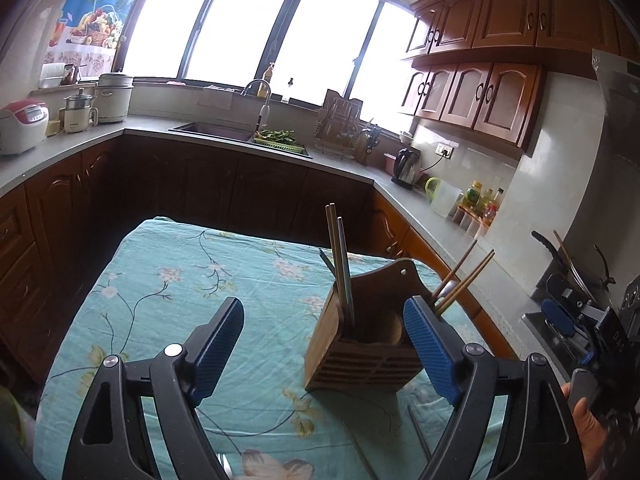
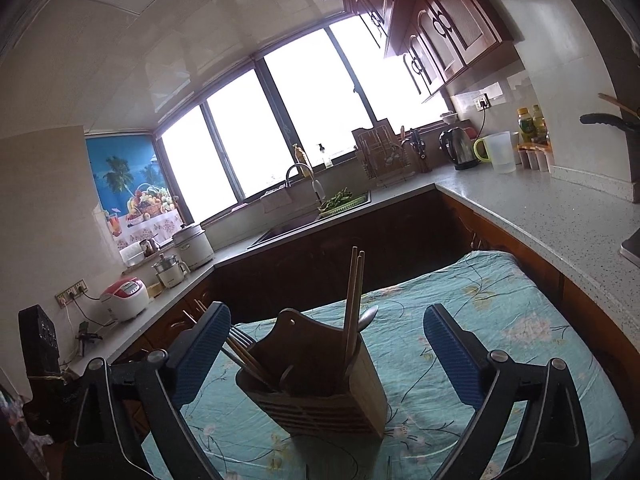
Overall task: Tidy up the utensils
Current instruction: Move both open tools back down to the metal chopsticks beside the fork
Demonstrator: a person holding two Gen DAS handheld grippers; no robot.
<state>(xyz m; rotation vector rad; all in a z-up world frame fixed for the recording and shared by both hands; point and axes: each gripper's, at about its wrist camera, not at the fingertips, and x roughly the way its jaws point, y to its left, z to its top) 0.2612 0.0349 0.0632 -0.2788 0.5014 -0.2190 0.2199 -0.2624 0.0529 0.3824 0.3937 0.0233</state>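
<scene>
Here, left gripper (image 1: 324,344) spread; utensil holder (image 1: 360,344), chopsticks (image 1: 338,256)

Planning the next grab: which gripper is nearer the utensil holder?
Right, by a little. The holder sits between the open right gripper's fingers; the open left gripper has it off toward its right finger.

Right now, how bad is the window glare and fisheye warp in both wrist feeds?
Left wrist view: windows blown out to white, cabinets bowed at the edges, wooden utensil holder evenly lit and sharp. Right wrist view: same white windows, horizon tilted, holder darker, backlit, still legible.
</scene>
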